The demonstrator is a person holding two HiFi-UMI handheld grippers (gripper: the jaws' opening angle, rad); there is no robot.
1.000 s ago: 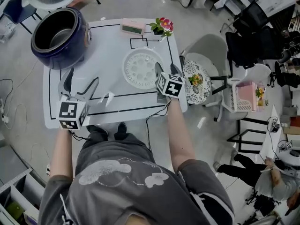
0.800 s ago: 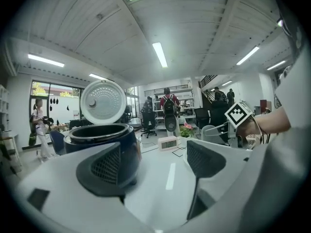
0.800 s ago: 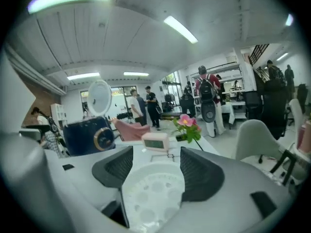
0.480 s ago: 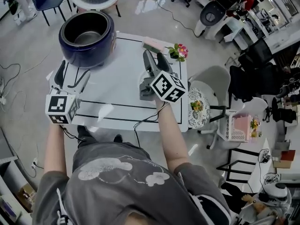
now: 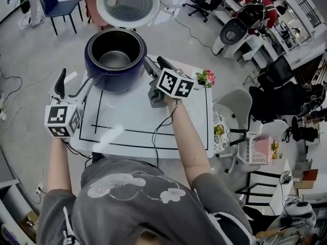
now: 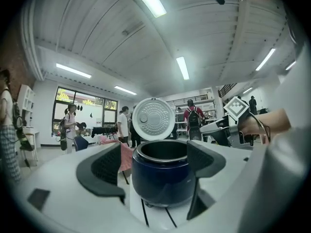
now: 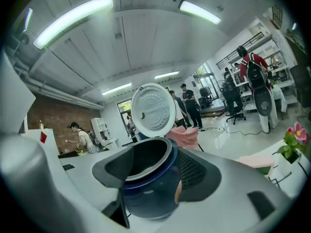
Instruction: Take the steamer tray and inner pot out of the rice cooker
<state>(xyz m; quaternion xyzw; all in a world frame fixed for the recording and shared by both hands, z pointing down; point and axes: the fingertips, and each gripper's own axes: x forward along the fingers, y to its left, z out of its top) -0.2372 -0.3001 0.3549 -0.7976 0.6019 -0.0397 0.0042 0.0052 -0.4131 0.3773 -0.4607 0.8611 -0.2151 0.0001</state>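
Observation:
The dark blue rice cooker (image 5: pixel 115 60) stands at the table's far left corner with its lid (image 5: pixel 127 3) swung up. The metal inner pot (image 5: pixel 113 52) sits inside it. My left gripper (image 5: pixel 74 87) hovers open, left of the cooker and apart from it. Its own view looks level at the cooker (image 6: pixel 163 176), framed between its empty fingers (image 6: pixel 104 171). My right gripper (image 5: pixel 155 68) hangs open just right of the cooker's rim, holding nothing. In the right gripper view the cooker (image 7: pixel 146 181) fills the gap between the jaws. No steamer tray shows in any view.
The white table (image 5: pixel 133 129) has black taped lines. A small flower pot (image 5: pixel 206 77) stands at its far right edge, and a white chair (image 5: pixel 232 106) is beside it. A pink box (image 7: pixel 252 160) lies on the table. Several people stand in the room beyond.
Both grippers rose and moved toward the cooker, the right one farthest, from over the white tray to the cooker's rim. The tray has dropped out of sight.

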